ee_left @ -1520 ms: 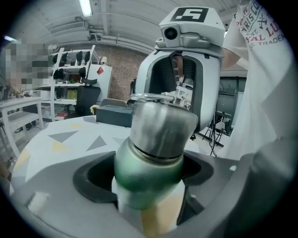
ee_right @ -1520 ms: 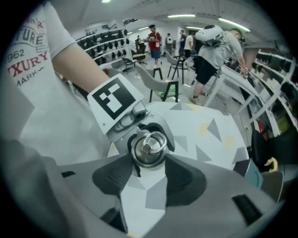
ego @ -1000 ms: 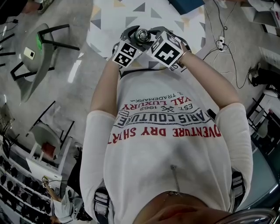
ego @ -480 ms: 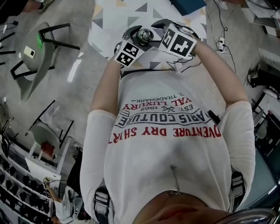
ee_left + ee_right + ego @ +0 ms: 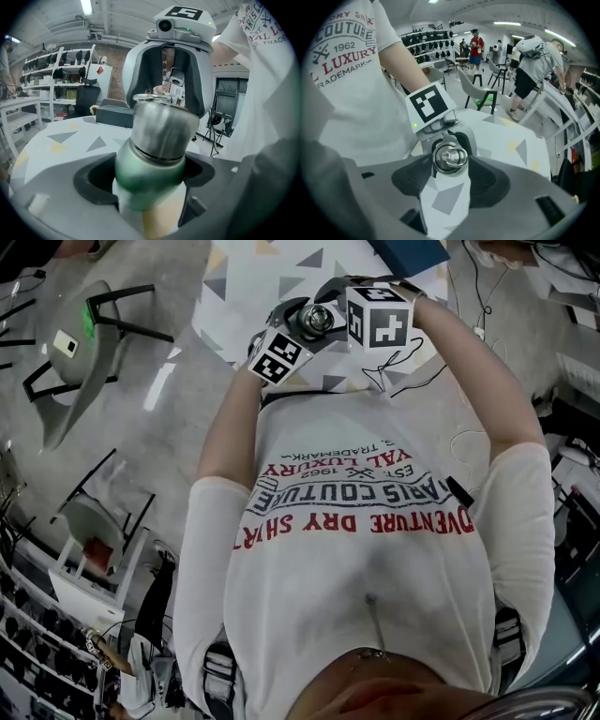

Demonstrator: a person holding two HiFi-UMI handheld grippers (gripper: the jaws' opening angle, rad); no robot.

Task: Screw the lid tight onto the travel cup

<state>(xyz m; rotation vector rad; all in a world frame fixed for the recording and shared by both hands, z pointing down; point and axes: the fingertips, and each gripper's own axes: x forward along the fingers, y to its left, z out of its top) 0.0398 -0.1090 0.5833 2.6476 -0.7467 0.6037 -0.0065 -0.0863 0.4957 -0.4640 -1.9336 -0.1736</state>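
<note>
The travel cup (image 5: 149, 174) has a green body and a steel lid (image 5: 164, 125) with a ring on top. My left gripper (image 5: 150, 201) is shut on the cup's body and holds it upright in front of the chest. My right gripper (image 5: 165, 104) faces it from the other side, jaws open, one on each side of the lid. In the right gripper view the lid (image 5: 450, 157) shows end-on between the tips of my right gripper (image 5: 450, 174), with my left gripper (image 5: 446, 136) behind it. From the head view the lid (image 5: 317, 317) sits between both marker cubes.
A white table with coloured triangles (image 5: 248, 277) lies just beyond the grippers, a blue box (image 5: 405, 251) at its far side. A grey chair (image 5: 75, 371) stands to the left, cables (image 5: 480, 332) trail on the floor at right. People (image 5: 530, 77) stand further back.
My right gripper has rolled around the lid, and its marker cube has swung up and to the right. The left gripper and the cup have barely moved.
</note>
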